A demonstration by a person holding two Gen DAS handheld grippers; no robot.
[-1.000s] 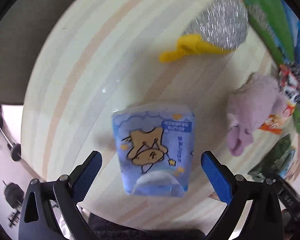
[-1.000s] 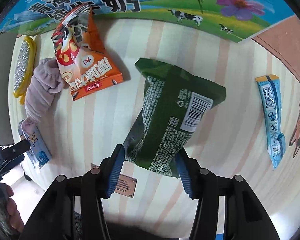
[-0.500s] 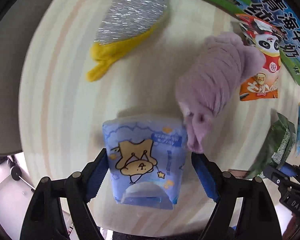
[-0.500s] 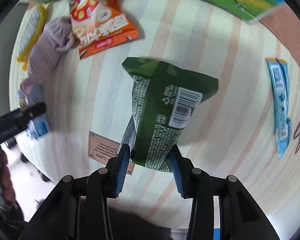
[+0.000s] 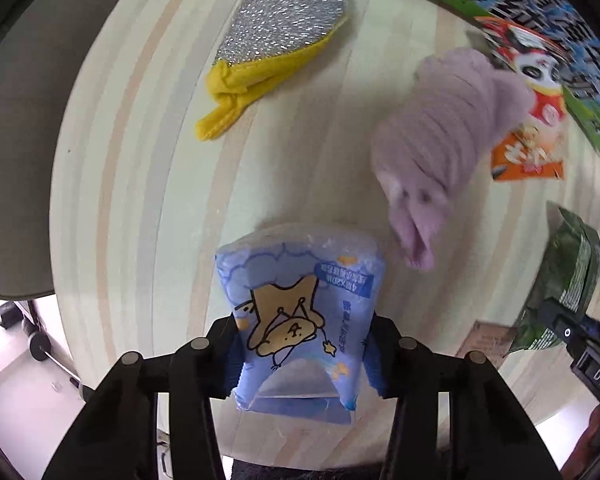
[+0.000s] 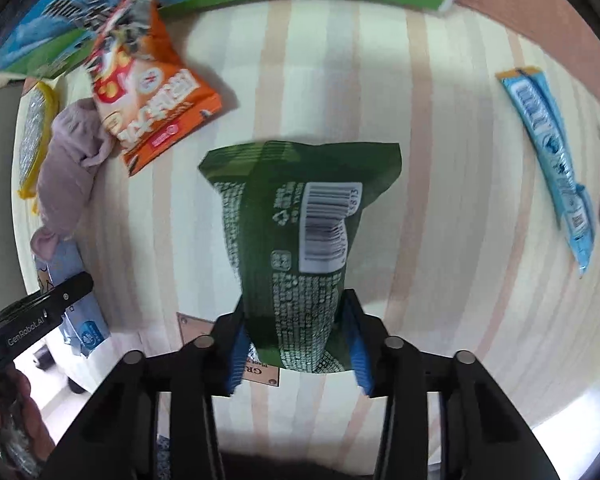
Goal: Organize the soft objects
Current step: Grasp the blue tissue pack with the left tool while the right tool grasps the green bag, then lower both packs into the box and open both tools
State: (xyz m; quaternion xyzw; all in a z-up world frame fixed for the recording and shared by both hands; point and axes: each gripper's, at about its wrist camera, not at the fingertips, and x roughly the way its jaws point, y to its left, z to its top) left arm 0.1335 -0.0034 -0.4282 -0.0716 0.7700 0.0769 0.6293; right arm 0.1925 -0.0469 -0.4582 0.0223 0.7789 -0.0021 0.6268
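Striped wooden table [image 5: 148,184] under the left gripper [image 5: 302,354], closing on a blue tissue pack [image 5: 300,312] whose lower corners hide its pads, while the right gripper [image 6: 296,346] closes on a green bag [image 6: 296,216], its bottom edge blurred.

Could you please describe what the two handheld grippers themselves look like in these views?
Both the left gripper and right gripper have glossy black linkage arms with round silver rivets and ribbed blue finger pads. The left gripper's black body carries white "GenRobot.AI" lettering.
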